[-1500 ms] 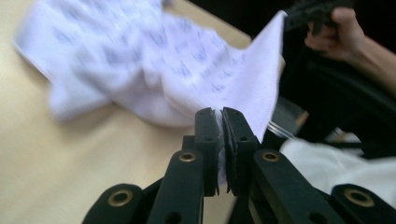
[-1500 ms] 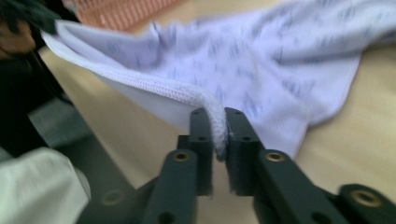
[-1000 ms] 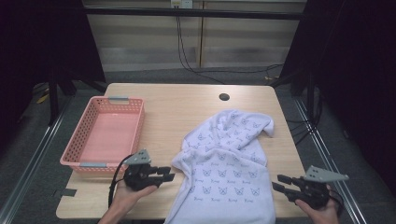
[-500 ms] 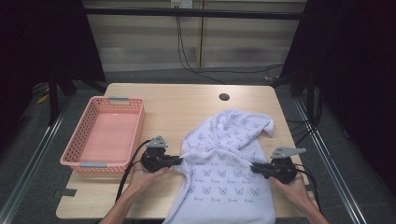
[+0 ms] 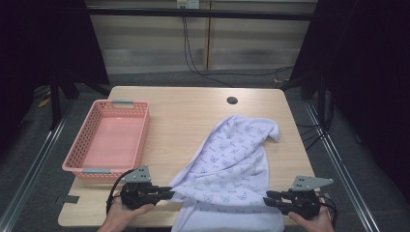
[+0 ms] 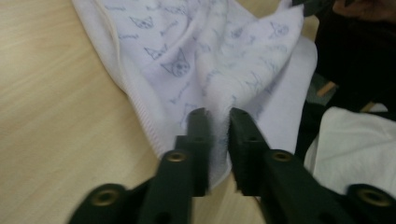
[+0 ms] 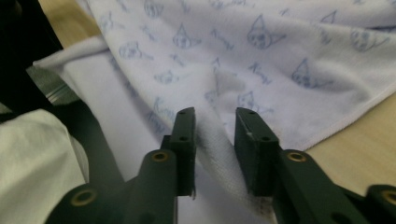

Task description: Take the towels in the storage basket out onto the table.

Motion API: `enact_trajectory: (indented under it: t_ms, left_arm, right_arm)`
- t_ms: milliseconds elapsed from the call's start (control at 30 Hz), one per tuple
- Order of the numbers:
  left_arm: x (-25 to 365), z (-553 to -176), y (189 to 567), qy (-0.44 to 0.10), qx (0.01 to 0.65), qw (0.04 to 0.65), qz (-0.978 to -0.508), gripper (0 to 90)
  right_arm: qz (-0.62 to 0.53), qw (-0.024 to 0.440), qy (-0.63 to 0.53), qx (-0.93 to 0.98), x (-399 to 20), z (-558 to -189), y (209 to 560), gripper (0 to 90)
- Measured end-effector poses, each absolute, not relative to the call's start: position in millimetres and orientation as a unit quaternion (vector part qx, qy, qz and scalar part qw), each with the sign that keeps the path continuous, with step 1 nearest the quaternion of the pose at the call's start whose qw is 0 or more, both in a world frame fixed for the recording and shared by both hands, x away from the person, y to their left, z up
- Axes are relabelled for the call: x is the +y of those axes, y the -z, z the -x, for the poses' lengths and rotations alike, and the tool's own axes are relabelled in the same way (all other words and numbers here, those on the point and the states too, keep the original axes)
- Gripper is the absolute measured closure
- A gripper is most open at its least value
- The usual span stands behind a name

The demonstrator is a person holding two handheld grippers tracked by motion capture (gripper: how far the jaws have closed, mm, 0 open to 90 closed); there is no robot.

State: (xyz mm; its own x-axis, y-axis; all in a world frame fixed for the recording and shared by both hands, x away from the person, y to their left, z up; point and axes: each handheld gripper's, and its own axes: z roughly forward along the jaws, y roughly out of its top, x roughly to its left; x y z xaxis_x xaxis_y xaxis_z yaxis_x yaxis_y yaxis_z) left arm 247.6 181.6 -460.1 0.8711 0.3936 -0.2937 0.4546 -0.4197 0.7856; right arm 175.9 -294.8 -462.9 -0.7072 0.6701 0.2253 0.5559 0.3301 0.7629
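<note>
Bare tabletop (image 5: 188, 111) between basket (image 5: 109, 140) and towel (image 5: 232, 159): passable.

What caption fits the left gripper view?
Left gripper with a fold of the printed white towel between its jaws, which have just been opening, over the wooden table.

From my remote seat I see a light wooden table (image 5: 193, 116) with a small round hole (image 5: 232, 100) near its far edge, standing on a grey floor (image 5: 29, 169) with metal rails (image 5: 338, 164) running along both sides. Behind it a pale panelled wall (image 5: 145, 43) carries a dark horizontal bar (image 5: 203, 13), and black cables (image 5: 191, 48) hang down from an outlet (image 5: 187, 4) and trail across the floor. Black curtains (image 5: 372, 72) close off both flanks, leaving the lit table as the brightest patch.
</note>
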Motion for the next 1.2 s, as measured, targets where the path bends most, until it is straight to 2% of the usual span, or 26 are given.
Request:
enact_trajectory:
  t_ms: [133,267,300,367,467,500,600,667,700,733,767,833,967,1067,1200]
  left_arm:
    - [172.4,-270.7,452.4,0.034,0.254,0.502,-0.826,67.9]
    - [152.5,-288.9,451.6,0.027,0.250,0.494,-0.832,66.6]
    - [142.0,-295.6,456.0,0.031,0.244,0.479,-0.843,66.8]
    - [127.5,-302.5,466.9,0.030,0.247,0.449,-0.858,67.2]
    - [114.5,-308.5,486.4,0.023,0.252,0.403,-0.880,64.2]
    - [114.5,-308.5,486.4,0.023,0.252,0.403,-0.880,61.5]
    - [113.2,-314.0,496.0,0.017,0.256,0.399,-0.880,61.9]
    - [112.4,-314.3,495.8,0.002,0.259,0.393,-0.882,73.5]
    - [112.0,-310.9,496.0,-0.025,0.247,0.383,-0.890,73.5]
    - [113.0,-308.6,495.9,-0.032,0.244,0.378,-0.892,83.5]
    - [115.7,-307.6,495.6,-0.023,0.248,0.377,-0.892,83.5]
    - [128.5,-298.2,495.2,-0.006,0.246,0.377,-0.893,89.1]
    - [142.3,-275.8,492.6,0.008,0.235,0.367,-0.900,89.6]
    - [156.8,-240.5,489.6,0.036,0.208,0.358,-0.910,89.7]
    - [159.7,-230.5,486.1,0.032,0.197,0.348,-0.916,89.6]
  right_arm:
    - [-0.388,0.083,-0.448,0.801,-299.6,-196.9,458.5,64.7]
    - [-0.400,0.098,-0.441,0.797,-301.4,-219.5,462.4,63.6]
    - [-0.408,0.098,-0.421,0.804,-299.7,-235.7,470.6,59.8]
    - [-0.410,0.096,-0.411,0.809,-297.8,-240.9,474.9,59.7]
    - [-0.409,0.098,-0.376,0.826,-292.5,-252.2,490.7,53.4]
    - [-0.409,0.098,-0.376,0.826,-292.5,-252.2,490.7,53.4]
    - [-0.404,0.112,-0.358,0.834,-288.8,-257.9,497.0,51.5]
    - [-0.402,0.123,-0.353,0.836,-286.9,-259.7,499.0,53.6]
    - [-0.404,0.126,-0.350,0.836,-286.6,-259.4,498.8,56.3]
    - [-0.405,0.134,-0.343,0.837,-286.0,-254.5,498.2,66.5]
    - [-0.405,0.134,-0.343,0.837,-286.0,-254.5,498.2,66.5]
    - [-0.398,0.114,-0.348,0.841,-289.3,-245.4,497.0,79.9]
    - [-0.390,0.092,-0.349,0.847,-288.2,-232.1,495.5,83.1]
    - [-0.373,0.056,-0.355,0.855,-283.0,-212.1,494.2,83.9]
    - [-0.360,0.040,-0.347,0.865,-279.3,-199.0,491.7,84.5]
